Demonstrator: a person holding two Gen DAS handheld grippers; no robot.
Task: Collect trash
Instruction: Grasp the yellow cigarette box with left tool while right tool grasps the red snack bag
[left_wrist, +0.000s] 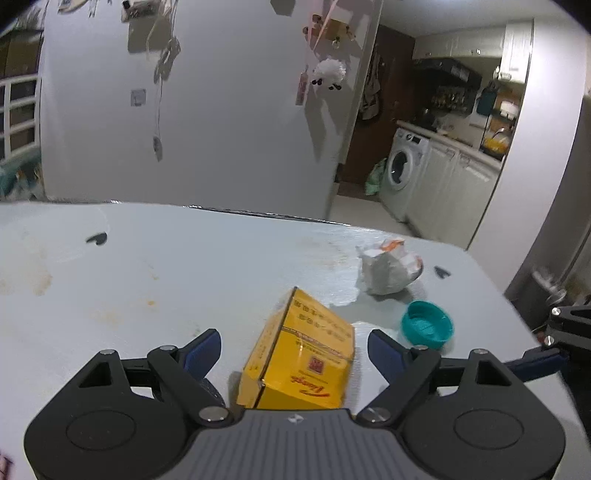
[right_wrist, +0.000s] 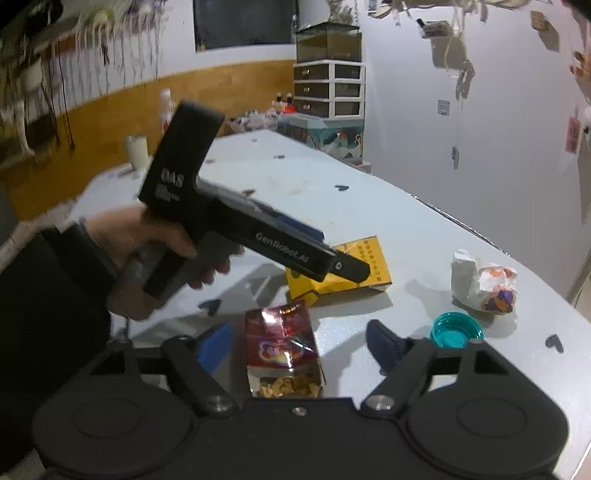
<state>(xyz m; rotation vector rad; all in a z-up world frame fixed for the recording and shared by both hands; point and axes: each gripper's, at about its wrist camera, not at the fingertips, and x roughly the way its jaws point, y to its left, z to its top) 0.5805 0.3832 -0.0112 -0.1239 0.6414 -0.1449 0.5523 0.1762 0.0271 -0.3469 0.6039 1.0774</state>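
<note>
A yellow carton (left_wrist: 303, 354) lies on the pale table (left_wrist: 147, 280), between the open fingers of my left gripper (left_wrist: 295, 350) without being touched. It also shows in the right wrist view (right_wrist: 354, 273), partly behind the left gripper's body (right_wrist: 280, 247). A red foil snack bag (right_wrist: 282, 350) lies between the open fingers of my right gripper (right_wrist: 301, 347). A crumpled white paper wrapper (left_wrist: 388, 267) (right_wrist: 480, 282) and a teal bottle cap (left_wrist: 426, 325) (right_wrist: 456, 330) lie to the right.
Small dark marks (left_wrist: 96, 239) dot the table. A white wall (left_wrist: 221, 110) stands behind the table's far edge. A kitchen with a washing machine (left_wrist: 402, 173) opens at right. Drawers (right_wrist: 328, 88) and clutter stand at the table's far end.
</note>
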